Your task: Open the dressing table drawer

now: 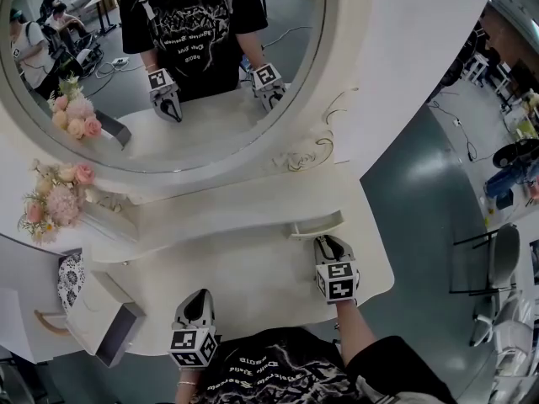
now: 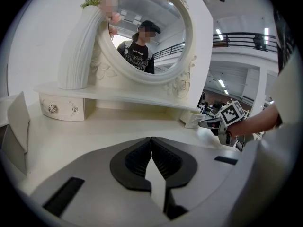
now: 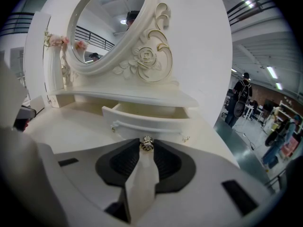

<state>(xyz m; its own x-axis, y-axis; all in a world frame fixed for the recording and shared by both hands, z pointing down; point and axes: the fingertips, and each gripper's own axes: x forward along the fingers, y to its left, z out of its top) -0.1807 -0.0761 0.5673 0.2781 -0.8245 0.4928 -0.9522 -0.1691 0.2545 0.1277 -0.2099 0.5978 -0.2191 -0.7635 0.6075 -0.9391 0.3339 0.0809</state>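
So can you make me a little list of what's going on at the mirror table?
dressing table: white, with a round mirror
right drawer: pulled partly out
knob: on that drawer's front
right gripper: shut on the knob
left gripper: shut, holding nothing
left drawer: closed
flowers: pink, at the table's left

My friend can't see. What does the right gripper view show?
The right gripper pinches the small shiny knob of a white drawer, pulled partly open. Above it stands an oval mirror with carved roses.
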